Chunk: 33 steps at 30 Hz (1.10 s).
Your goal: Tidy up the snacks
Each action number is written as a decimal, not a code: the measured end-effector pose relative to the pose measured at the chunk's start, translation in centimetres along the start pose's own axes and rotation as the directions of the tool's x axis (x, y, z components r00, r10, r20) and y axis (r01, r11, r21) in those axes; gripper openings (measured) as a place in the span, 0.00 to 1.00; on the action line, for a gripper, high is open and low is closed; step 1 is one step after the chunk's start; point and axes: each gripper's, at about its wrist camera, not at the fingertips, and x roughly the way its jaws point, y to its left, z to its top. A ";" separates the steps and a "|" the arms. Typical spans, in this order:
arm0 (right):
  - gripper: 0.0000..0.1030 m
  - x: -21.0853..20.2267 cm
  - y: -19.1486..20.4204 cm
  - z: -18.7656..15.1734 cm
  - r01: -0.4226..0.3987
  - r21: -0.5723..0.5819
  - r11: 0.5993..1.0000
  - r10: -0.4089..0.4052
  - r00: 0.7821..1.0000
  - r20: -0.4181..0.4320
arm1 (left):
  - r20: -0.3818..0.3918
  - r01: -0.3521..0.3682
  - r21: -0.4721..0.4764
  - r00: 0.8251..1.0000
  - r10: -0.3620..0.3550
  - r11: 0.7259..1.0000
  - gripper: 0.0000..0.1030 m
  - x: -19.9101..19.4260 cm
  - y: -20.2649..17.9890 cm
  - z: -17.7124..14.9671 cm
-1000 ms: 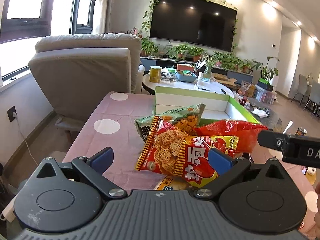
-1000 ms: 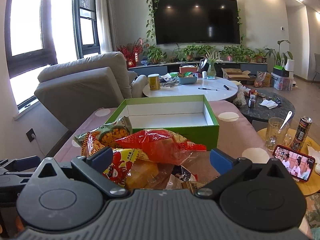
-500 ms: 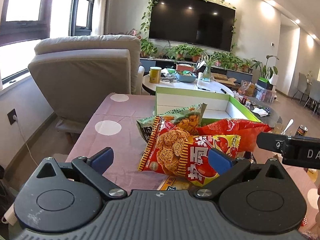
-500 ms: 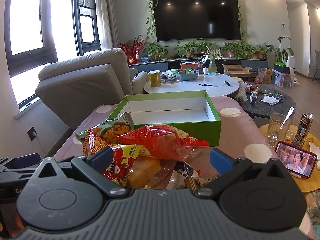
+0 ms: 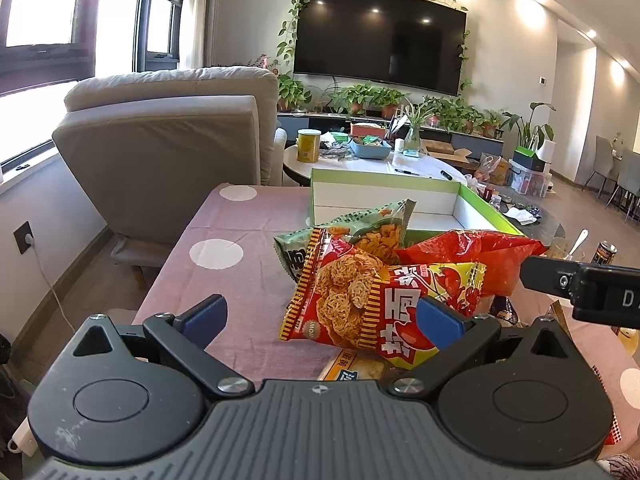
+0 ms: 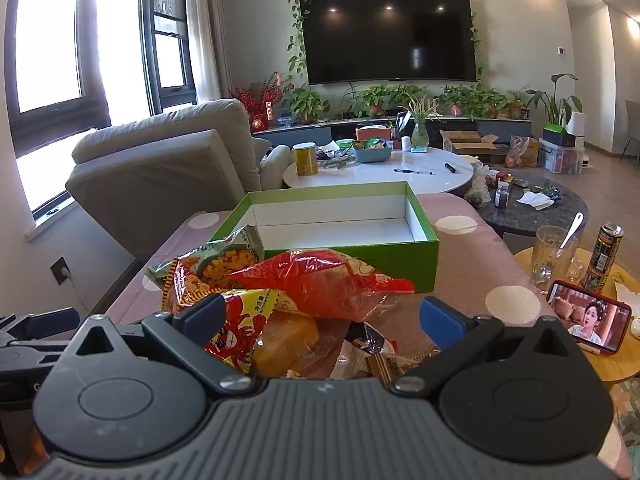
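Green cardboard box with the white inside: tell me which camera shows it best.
The right wrist view: the green cardboard box shows all four walls, its white floor and nothing inside. In the left wrist view the box is partly hidden behind the snack bags.

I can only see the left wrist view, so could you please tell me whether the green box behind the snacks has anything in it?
Observer: From the right wrist view, the green box is empty, its white floor bare.
Operator: Thank you. Is the right hand-held gripper holding anything?
Observer: No, the right hand-held gripper is open, its jaws wide apart over the snack pile.
Operator: Is anything beside the table on that side?
Observer: A phone playing a video stands on a round wooden side table.
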 end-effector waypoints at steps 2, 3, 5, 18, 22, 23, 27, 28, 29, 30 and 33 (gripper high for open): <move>0.78 0.0 0.0 0.0 -0.001 0.000 1.000 0.001 1.000 -0.001 | -0.003 0.001 -0.005 1.000 -0.001 1.000 0.98 0.0 0.1 0.0; 0.78 0.0 0.0 0.0 0.000 -0.001 1.000 0.000 1.000 -0.001 | -0.003 0.002 -0.006 1.000 -0.002 1.000 0.98 0.1 0.1 0.0; 0.78 0.0 0.1 0.0 0.000 -0.001 1.000 0.000 1.000 -0.003 | -0.003 0.003 -0.005 1.000 -0.003 1.000 0.98 0.1 0.2 0.1; 0.78 0.3 0.2 -0.2 -0.003 -0.004 1.000 0.003 1.000 -0.019 | -0.011 0.013 0.008 1.000 -0.013 1.000 0.98 0.2 0.3 0.0; 0.78 0.5 0.3 -0.3 -0.015 0.000 1.000 0.015 0.999 -0.031 | -0.023 0.049 0.007 0.999 -0.049 0.999 0.94 0.8 0.8 0.1; 0.78 0.6 0.4 -0.3 -0.022 0.003 1.000 0.022 0.999 -0.035 | -0.028 0.062 0.004 0.998 -0.062 0.998 0.92 1.1 0.9 0.2; 0.78 1.0 0.5 -0.3 -0.059 0.017 0.998 0.060 0.996 -0.064 | -0.059 0.154 -0.005 0.986 -0.154 0.988 0.91 2.7 1.9 0.4; 0.78 1.2 0.6 -0.2 -0.070 0.022 0.997 0.072 0.995 -0.073 | -0.068 0.178 -0.001 0.982 -0.178 0.984 0.91 3.2 2.1 0.4; 0.78 1.4 0.7 -0.2 -0.082 0.026 0.996 0.084 0.993 -0.081 | -0.074 0.201 0.005 0.977 -0.200 0.980 0.91 3.6 2.4 0.4; 0.78 1.5 0.8 -0.2 -0.093 0.030 0.995 0.095 0.991 -0.089 | -0.077 0.220 0.011 0.973 -0.219 0.975 0.91 4.1 2.6 0.5; 0.77 2.1 1.2 0.0 -0.114 0.027 0.993 0.117 0.987 -0.111 | -0.094 0.247 0.016 0.965 -0.245 0.969 0.91 5.4 3.3 0.5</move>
